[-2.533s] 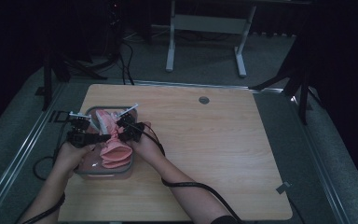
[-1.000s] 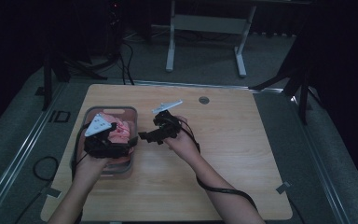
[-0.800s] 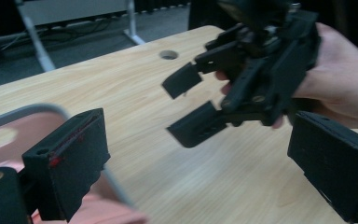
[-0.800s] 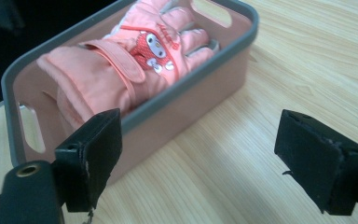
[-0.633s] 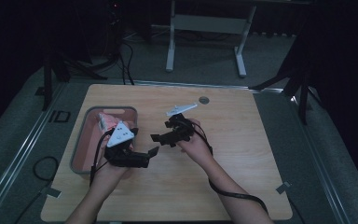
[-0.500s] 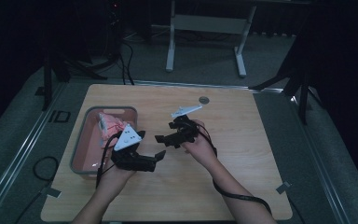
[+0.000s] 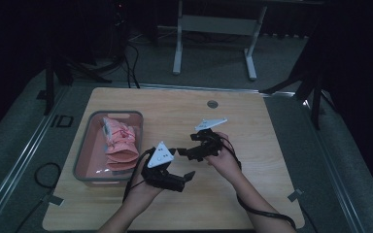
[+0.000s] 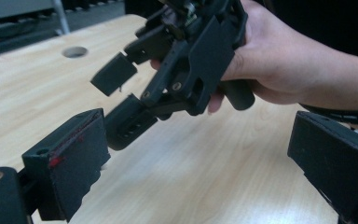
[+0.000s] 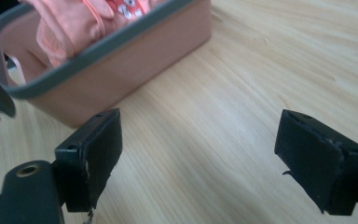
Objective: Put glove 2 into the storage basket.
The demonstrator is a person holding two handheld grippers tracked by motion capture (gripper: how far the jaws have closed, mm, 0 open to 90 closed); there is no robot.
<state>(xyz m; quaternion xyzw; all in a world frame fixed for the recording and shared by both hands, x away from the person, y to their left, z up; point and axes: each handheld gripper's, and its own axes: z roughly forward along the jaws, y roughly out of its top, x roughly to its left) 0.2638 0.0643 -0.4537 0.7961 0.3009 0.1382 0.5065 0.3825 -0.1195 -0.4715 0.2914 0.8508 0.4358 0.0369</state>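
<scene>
both grippers have come away from the grey-rimmed bin on the left half of the table: moments ago they were over the pink cloth in it, and now they hang above bare wood near the table's middle, closer to the near edge. that reads as the placing step being over, with the folded pink cloth left lying inside the bin, toward its far right corner, and nothing carried out. the left gripper has its jaws spread wide with only wood grain between them, as the left gripper view shows. the right gripper is likewise parted and empty; its own view looks past its jaws at the bin's pink wall with the cloth peeking over the rim. the two grippers sit near each other, tips almost facing. the cloth lies to the left of both grippers, near the left one but apart from it, with the bin's right wall between. the work looks close to done.
</scene>
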